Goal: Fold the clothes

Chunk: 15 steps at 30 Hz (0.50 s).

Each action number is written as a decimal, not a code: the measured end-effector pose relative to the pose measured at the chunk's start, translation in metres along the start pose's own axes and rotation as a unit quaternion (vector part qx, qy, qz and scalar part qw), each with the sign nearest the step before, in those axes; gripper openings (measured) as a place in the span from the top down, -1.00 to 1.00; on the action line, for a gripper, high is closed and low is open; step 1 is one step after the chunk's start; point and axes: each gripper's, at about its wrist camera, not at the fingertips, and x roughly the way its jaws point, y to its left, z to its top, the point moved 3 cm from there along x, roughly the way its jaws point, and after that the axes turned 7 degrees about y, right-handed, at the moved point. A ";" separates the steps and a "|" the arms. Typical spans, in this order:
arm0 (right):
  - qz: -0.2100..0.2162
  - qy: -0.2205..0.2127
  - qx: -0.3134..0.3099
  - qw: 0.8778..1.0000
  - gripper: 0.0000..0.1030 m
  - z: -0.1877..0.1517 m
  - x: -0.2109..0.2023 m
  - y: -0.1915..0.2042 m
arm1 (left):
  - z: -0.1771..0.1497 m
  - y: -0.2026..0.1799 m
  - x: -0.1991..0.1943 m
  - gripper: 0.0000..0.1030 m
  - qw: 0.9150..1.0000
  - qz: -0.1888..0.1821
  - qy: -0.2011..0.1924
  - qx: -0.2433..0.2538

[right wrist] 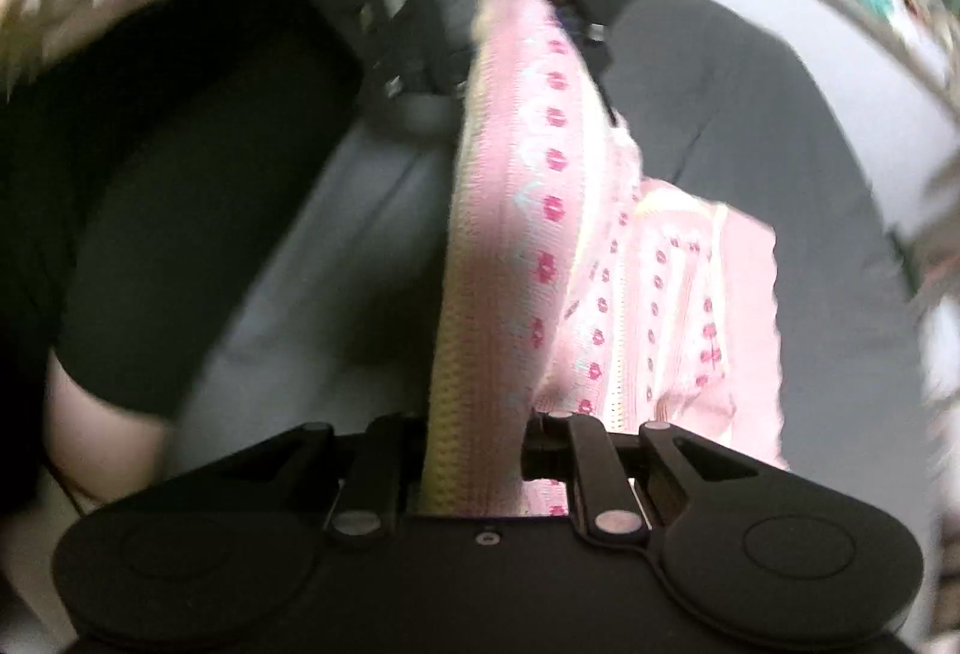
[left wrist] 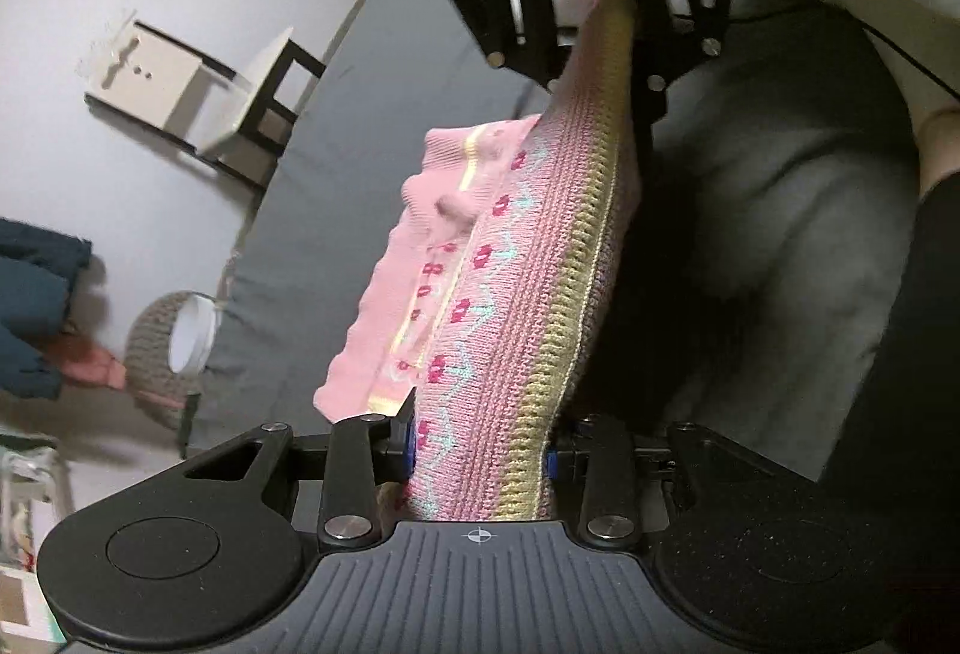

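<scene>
Pink knit sweater [left wrist: 516, 306] between both grippers

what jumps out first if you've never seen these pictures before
A pink knitted sweater with rows of red flowers and a yellow hem band, stretched taut down the middle of both views. The left hand-held gripper and the right hand-held gripper each clamp one end of the hem, the rest hanging over a grey sheet.

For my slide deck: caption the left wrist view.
Two hand-held grippers stretch a pink knitted sweater edge taut above a grey bed.
</scene>
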 end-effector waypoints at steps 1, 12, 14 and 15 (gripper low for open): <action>-0.001 -0.006 0.020 1.000 0.70 -0.002 0.000 -0.009 | 0.003 0.013 0.006 0.31 1.000 -0.011 0.002 -0.008; 0.028 -0.044 0.234 0.971 0.50 -0.051 0.022 -0.110 | 0.026 0.086 0.088 0.13 0.994 -0.097 0.030 -0.051; 0.020 -0.053 0.266 0.962 0.30 -0.060 0.031 -0.131 | 0.026 0.101 0.102 -0.01 0.990 -0.106 0.026 -0.085; 0.026 -0.059 0.284 0.957 0.28 -0.065 0.034 -0.142 | 0.025 0.107 0.108 -0.22 0.988 -0.108 0.023 -0.106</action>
